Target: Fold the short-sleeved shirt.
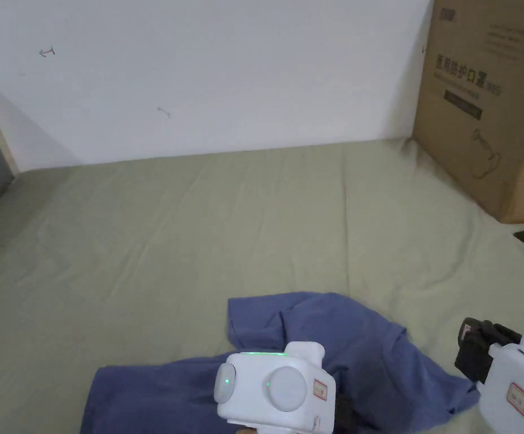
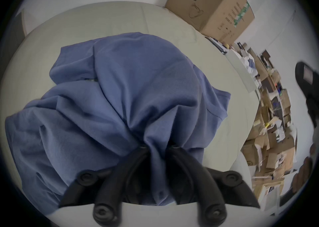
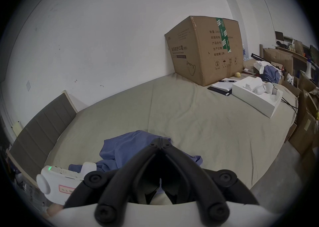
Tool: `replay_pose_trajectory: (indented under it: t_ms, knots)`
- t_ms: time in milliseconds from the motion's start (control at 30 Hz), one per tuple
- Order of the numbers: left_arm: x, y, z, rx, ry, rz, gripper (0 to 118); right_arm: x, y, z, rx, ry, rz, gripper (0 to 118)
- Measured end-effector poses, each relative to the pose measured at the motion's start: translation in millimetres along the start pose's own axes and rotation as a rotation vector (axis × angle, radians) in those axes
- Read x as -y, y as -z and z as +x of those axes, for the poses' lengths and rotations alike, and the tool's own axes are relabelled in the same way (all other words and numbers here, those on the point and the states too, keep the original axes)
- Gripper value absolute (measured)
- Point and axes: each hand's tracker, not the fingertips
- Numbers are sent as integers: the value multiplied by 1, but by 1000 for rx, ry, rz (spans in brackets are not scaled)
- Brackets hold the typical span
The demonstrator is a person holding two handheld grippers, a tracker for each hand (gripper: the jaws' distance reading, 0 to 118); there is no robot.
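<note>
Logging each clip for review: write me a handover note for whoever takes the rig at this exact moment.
Left claw: shut on a bunch of the blue shirt, cloth gathered between its jaws.
Right claw: shut, empty, held off the shirt's right edge.
Shirt: crumpled in a heap on the green sheet, near the front edge. Cardboard box stands at the far right, apart from it.
Done: no fold yet.
Left: spread the shirt flat, then fold it.

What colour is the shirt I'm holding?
The shirt is plain blue with no pattern; it shows best in the left gripper view.
</note>
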Motion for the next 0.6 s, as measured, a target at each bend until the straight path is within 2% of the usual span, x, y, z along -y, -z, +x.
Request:
replay_pose_trajectory:
  t_ms: [67,100,200,333,367,400,433,467,500,567,600]
  knots:
    - [0,-7,0,-13,20,-4,99,2,1,0,-1,1,-11,0]
    - [2,-11,-1,-21,35,-1,112,3,4,3,-3,-1,-19,0]
    - [12,-32,-8,-10,54,60,114,8,8,0,-14,-13,-40,0]
    - [20,-66,-38,-10,-36,69,112,14,11,-13,-49,-34,-71,0]
    - [24,-76,-50,-3,-69,87,104,17,12,-16,-60,-44,-77,0]
    - [28,-85,-62,-18,-97,117,88,18,13,-19,-71,-53,-83,0]
    - [32,-92,-75,-53,-125,139,61,20,15,-23,-82,-62,-91,0]
    - [34,-97,-87,-111,-139,144,23,22,17,-27,-93,-70,-98,0]
    - [38,-102,-100,-175,-145,147,10,24,19,-31,-105,-77,-107,0]
    - [47,-109,-126,-261,-170,146,0,28,23,-39,-125,-97,-125,0]
    - [51,-114,-139,-282,-195,149,0,30,25,-43,-133,-111,-133,0]
